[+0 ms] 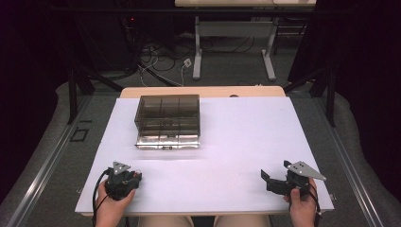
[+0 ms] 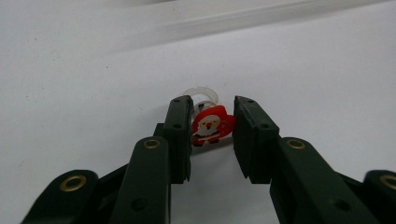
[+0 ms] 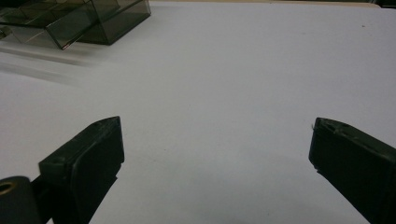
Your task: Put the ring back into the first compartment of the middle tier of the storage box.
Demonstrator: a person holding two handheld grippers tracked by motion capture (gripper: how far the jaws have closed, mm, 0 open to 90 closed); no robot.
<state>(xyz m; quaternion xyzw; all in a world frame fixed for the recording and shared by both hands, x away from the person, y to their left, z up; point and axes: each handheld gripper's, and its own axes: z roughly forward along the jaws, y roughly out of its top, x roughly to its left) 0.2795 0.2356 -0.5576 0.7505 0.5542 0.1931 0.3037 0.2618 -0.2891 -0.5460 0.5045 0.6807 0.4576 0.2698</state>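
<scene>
1. White sheeting covers the table (image 1: pixel 236 142) from edge to edge; beyond its far edge lie a grey floor, loose cables and the legs of another desk.

2. Left gripper (image 2: pixel 212 125), held low at the near left corner (image 1: pixel 124 179): its jaws are drawn in on a small Santa ring (image 2: pixel 212 123), a red-and-white figure fixed to a clear plastic band. The figure sits upright between the pads and faces the camera, with the band arching behind it toward the far side. The left pad presses the figure's edge; the right pad appears to touch the other edge, though that contact is hard to confirm from this angle.

3. Ring position: at the very tips of the left jaws, just above or on the sheet. Its flat face runs across the gap from pad to pad, so the grip falls on the figure's width, not on the band.

4. Right gripper (image 3: pixel 215 154), at the near right corner (image 1: pixel 274 182): jaws spread wide and empty, with bare sheet between them.

5. Smoke-tinted compartment box (image 1: pixel 168 120): it stands toward the far left of the table, divided into small cells, with its lid or tray lying open at the near side. It is well apart from both grippers.

6. Governing relation: the box lies forward and slightly right of the left gripper, which holds the ring and is the nearer of the two. Any placing move would likely run straight ahead from that hand.
</scene>
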